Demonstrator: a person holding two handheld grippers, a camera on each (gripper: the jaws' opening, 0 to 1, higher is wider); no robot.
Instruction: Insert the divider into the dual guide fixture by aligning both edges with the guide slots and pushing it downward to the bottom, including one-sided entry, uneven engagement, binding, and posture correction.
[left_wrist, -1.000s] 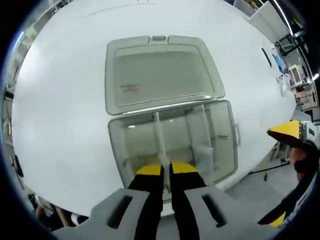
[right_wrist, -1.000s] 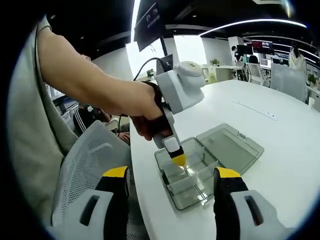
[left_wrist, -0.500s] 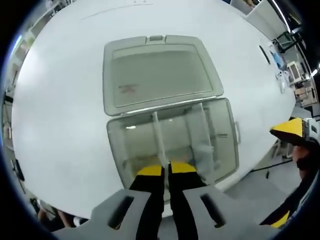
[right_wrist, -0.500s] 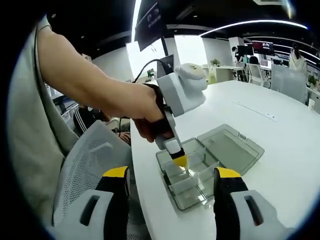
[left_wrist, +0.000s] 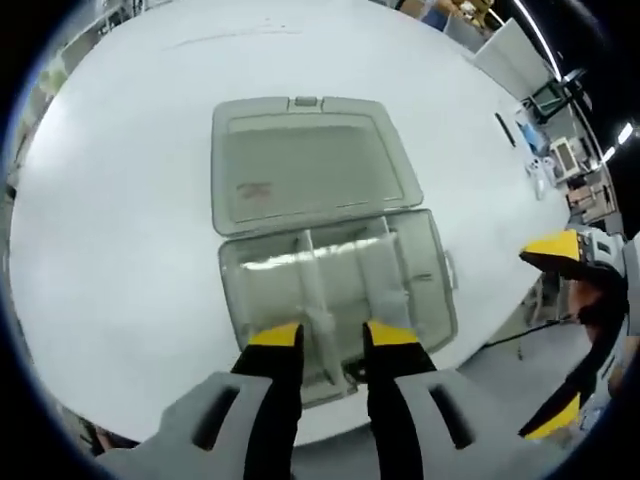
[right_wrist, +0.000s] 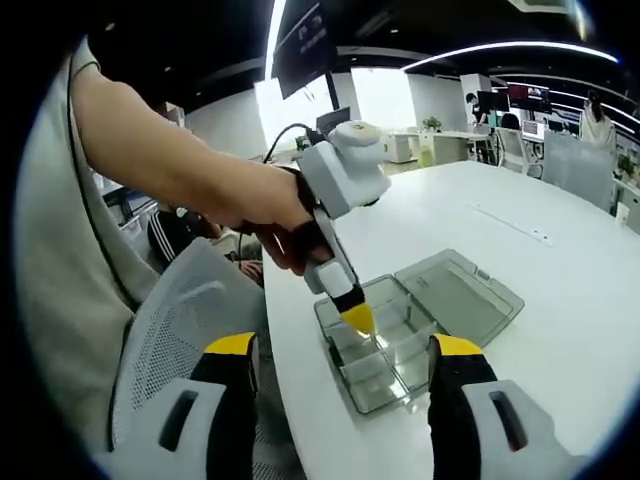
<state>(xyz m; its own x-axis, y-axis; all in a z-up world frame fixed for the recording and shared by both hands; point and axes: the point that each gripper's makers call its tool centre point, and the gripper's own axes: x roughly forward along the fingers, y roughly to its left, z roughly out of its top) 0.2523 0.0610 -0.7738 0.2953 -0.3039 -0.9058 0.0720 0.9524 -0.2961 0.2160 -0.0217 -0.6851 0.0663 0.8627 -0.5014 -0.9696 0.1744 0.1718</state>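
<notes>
Comparing with the frame a second ago, the left gripper (left_wrist: 333, 338) has parted its yellow-tipped black jaws: then they were pinched almost together on the thin translucent plastic divider (left_wrist: 316, 292); now a clear gap shows between the tips and the divider stands free between them, so the gripper is released and holds nothing. The divider sits upright inside the clear plastic rectangular box (left_wrist: 435, 290), running from the gap between the jaws towards 12 o'clock, with a second, similar panel just beside it at 2 o'clock. Whether its edges are fully seated in the slots cannot be told. The box's hinged flat lid (left_wrist: 300, 160), smooth and greyish-clear with rounded corners, lies open on the glossy white counter (left_wrist: 120, 220) at 12 o'clock of the box.

In the right gripper view, the left gripper (right_wrist: 358, 318), held in a person's hand (right_wrist: 275, 225), hangs tip-down over the near end of the box (right_wrist: 400, 345), tilted more than before. The right gripper (right_wrist: 345, 360) stands wide open, its two yellow-capped jaws well apart and touching nothing, near the counter (right_wrist: 560, 290) edge beside a grey mesh chair (right_wrist: 175, 320).
</notes>
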